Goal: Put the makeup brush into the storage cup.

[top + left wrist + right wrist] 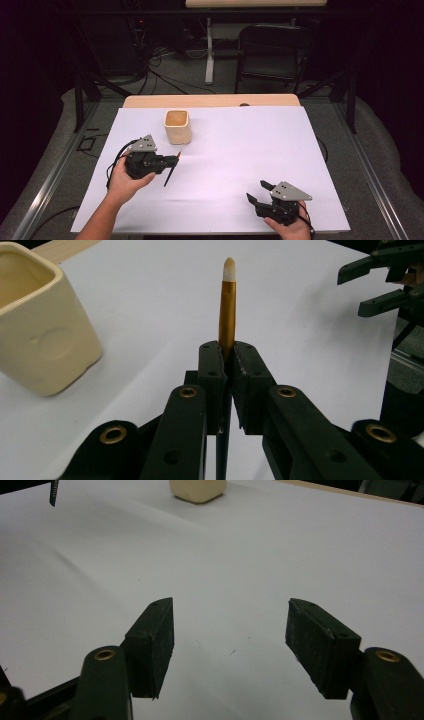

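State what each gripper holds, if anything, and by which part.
The left gripper clamps a pencil on its shaft just below the gold ferrule. The right gripper is open and holds nothing.

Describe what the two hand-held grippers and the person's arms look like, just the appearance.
Both are black, boxy tools. The left hand-held gripper and right hand-held gripper each carry a grey three-cornered plate on top, dotted with small holes, and trail a black cable. Their jaws are flat rectangular black pads on linked arms with brass-coloured pivot rivets. The person's forearms are bare; no sleeves or gloves show.
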Demonstrator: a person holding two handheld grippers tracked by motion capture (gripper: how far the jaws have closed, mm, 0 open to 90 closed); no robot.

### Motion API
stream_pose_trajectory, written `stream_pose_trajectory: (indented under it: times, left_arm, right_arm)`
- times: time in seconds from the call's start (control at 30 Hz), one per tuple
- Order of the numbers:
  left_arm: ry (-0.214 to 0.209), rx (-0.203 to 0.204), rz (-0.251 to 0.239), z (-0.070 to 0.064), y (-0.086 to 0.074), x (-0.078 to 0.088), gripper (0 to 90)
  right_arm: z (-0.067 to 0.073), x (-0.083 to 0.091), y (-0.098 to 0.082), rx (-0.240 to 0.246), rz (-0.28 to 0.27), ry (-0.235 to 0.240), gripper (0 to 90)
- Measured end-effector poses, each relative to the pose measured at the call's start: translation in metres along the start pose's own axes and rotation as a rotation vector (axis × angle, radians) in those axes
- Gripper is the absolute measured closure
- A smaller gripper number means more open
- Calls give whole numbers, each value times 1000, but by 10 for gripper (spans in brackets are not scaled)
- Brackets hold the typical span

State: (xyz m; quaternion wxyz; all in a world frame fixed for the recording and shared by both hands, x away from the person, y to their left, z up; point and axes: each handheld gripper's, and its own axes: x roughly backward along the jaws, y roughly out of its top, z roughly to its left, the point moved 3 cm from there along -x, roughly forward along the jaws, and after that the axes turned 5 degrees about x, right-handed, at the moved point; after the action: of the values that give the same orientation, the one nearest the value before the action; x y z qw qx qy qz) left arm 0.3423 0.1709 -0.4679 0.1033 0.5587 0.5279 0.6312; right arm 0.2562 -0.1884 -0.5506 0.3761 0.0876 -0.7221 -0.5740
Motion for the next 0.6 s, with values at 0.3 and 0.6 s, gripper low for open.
stream_pose_trajectory:
  times: [0.3, 0.6]
  left_arm:
    - [-6, 12, -51, -3, -2, -1, 833]
    - [-42, 42, -141, -8, -3, 0, 834]
  right_arm:
    - [1, -1, -1, -1, 7, 27, 361]
    - [0, -1, -2, -7, 8, 33, 377]
